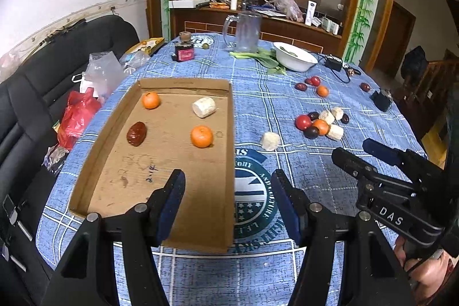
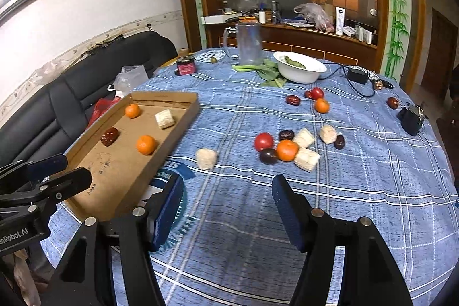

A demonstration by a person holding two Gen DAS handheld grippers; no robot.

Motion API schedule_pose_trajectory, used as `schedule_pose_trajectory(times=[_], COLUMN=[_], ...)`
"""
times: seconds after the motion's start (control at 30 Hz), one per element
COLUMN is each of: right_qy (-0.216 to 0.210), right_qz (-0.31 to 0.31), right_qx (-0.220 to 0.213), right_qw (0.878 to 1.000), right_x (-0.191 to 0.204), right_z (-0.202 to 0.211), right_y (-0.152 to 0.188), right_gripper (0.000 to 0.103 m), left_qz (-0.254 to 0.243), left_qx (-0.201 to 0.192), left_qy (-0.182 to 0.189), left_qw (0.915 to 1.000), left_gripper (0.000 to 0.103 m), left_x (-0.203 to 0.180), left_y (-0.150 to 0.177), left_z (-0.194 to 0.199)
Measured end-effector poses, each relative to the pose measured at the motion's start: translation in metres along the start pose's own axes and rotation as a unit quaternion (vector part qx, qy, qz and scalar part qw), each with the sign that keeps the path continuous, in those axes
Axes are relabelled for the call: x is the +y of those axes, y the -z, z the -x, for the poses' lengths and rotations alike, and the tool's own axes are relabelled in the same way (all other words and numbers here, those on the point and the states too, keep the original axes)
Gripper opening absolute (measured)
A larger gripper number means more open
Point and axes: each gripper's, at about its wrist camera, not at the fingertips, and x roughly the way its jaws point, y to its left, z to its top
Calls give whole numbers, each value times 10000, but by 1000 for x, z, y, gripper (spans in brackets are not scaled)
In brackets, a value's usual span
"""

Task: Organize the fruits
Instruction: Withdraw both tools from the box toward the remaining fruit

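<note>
A shallow cardboard tray [image 1: 160, 171] [image 2: 120, 177] lies on the blue checked tablecloth and holds two small oranges [image 1: 201, 136] [image 2: 146, 144], a red date [image 1: 136, 133] [image 2: 109, 136] and a pale corn piece [image 1: 204, 107] [image 2: 164, 118]. My left gripper [image 1: 228, 185] hovers open over the tray's near right corner with nothing between its fingers. My right gripper [image 2: 226, 188] is open and empty above bare cloth. Beyond it lie a loose corn piece [image 2: 206, 159] [image 1: 270, 141] and a cluster with a tomato [image 2: 264, 141], an orange [image 2: 287, 150], dark dates and more corn pieces.
Farther back are another tomato [image 2: 317, 93], an orange [image 2: 321, 105] and dates. A white bowl [image 2: 304, 73], leafy greens, a glass mug [image 2: 249, 43], a dark jar [image 2: 185, 65], a power adapter with its cable and a small black box [image 2: 410, 118] stand around. A black sofa with bags is left.
</note>
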Motion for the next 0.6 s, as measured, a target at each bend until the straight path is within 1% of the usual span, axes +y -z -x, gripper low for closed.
schedule_pose_trajectory(times=[0.17, 0.33, 0.47, 0.6], right_qy=[161, 327, 385, 303], right_qz=[-106, -474, -777, -968], right_qx=[68, 222, 375, 528], right_qw=[9998, 9981, 9955, 9934], right_x=[-25, -64, -91, -105], right_z=[-4, -11, -20, -33], right_y=[2, 5, 8, 7], right_gripper=[68, 68, 68, 68], left_qz=[-79, -120, -229, -438], left_qx=[155, 327, 488, 515], left_qy=[45, 100, 276, 496], left_qw=[9998, 9993, 9982, 9965], left_gripper=[62, 62, 62, 62], left_x=[-8, -15, -27, -45], left_y=[3, 2, 0, -9], left_z=[-13, -33, -52, -67])
